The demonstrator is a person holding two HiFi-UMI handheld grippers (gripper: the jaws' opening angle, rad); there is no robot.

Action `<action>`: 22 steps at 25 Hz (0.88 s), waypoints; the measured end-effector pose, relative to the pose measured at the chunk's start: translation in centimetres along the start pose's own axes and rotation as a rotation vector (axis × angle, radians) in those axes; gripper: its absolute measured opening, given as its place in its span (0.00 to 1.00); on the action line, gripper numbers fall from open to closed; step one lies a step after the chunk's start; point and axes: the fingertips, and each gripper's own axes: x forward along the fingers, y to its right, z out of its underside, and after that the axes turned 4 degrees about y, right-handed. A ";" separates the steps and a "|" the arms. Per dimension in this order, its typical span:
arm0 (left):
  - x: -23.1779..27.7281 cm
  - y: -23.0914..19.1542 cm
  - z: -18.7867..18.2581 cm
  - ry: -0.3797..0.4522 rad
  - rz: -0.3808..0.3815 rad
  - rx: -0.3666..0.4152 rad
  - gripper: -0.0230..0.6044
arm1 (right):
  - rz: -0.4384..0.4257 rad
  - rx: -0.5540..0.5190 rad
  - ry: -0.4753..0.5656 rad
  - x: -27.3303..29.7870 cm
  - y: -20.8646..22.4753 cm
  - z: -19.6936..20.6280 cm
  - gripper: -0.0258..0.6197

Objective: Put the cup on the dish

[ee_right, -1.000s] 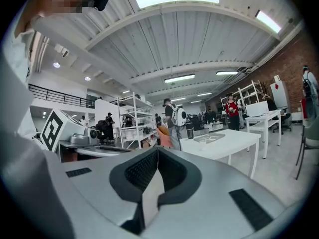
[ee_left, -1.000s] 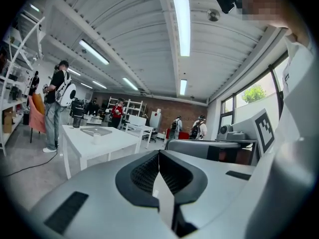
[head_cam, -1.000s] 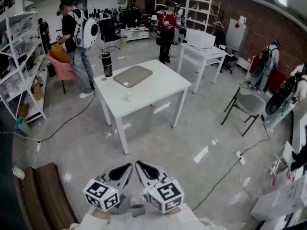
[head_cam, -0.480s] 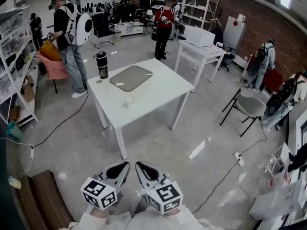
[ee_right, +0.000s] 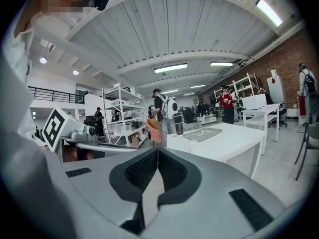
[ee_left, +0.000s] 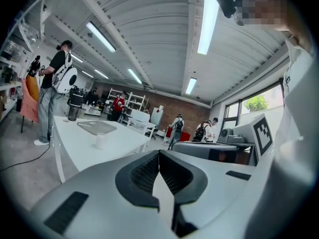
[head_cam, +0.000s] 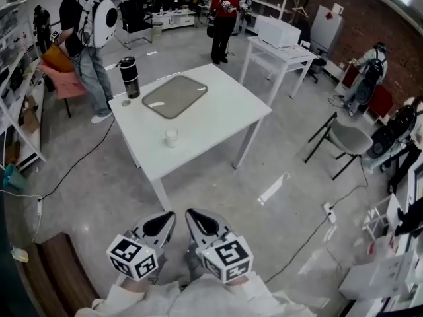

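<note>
- The left gripper (head_cam: pixel 166 218) is held low and close to the person's body. In the left gripper view its jaws are pressed together with nothing between them.
- The right gripper (head_cam: pixel 192 215) sits just beside it, its jaws likewise closed tight on nothing.
- Both grippers are well apart from the white table (head_cam: pixel 225 114), which stands ahead on the concrete floor.
- The cup (head_cam: pixel 171 137) is small and white. It stands upright on the table top near the front edge, and its inside is too small to make out.
- The dish (head_cam: pixel 174 96) is a flat grey tray with rounded corners. It lies further back on the table, and the cup stands near it but not on it.
- A dark tumbler (head_cam: pixel 128 77) stands upright at the table's far left corner, beside the dish, with its top closed.
</note>
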 end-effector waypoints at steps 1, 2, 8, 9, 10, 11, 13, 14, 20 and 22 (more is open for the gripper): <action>1.0 -0.8 -0.5 0.000 -0.005 0.001 0.05 | -0.004 0.001 0.000 0.9 1.0 -0.4 0.06; 2.0 -1.6 -1.1 0.001 -0.010 0.004 0.05 | -0.008 0.000 -0.001 1.8 2.0 -0.7 0.06; 8.2 -6.5 -4.6 0.030 -0.066 0.030 0.05 | -0.066 -0.022 0.002 7.6 7.8 -3.4 0.06; 9.2 -7.3 -5.0 0.035 -0.079 0.027 0.05 | -0.077 -0.031 0.004 8.5 8.6 -3.9 0.06; 10.1 -8.0 -5.2 0.037 -0.091 0.022 0.05 | -0.085 -0.037 0.006 9.2 9.4 -4.4 0.06; 10.9 -8.5 -5.3 0.037 -0.101 0.018 0.05 | -0.091 -0.042 0.007 9.7 10.3 -4.8 0.06; 12.5 -9.3 -5.4 0.038 -0.119 0.011 0.05 | -0.100 -0.050 0.007 10.6 12.0 -5.2 0.06; 13.2 -9.6 -5.4 0.041 -0.126 0.006 0.05 | -0.103 -0.053 0.005 11.1 12.8 -5.3 0.06; 16.0 -10.7 -5.1 0.015 -0.137 -0.001 0.05 | -0.114 -0.034 -0.006 13.0 15.6 -5.1 0.06; 16.2 -11.3 -4.9 0.007 -0.150 -0.008 0.05 | -0.125 -0.031 -0.008 13.6 15.8 -4.9 0.06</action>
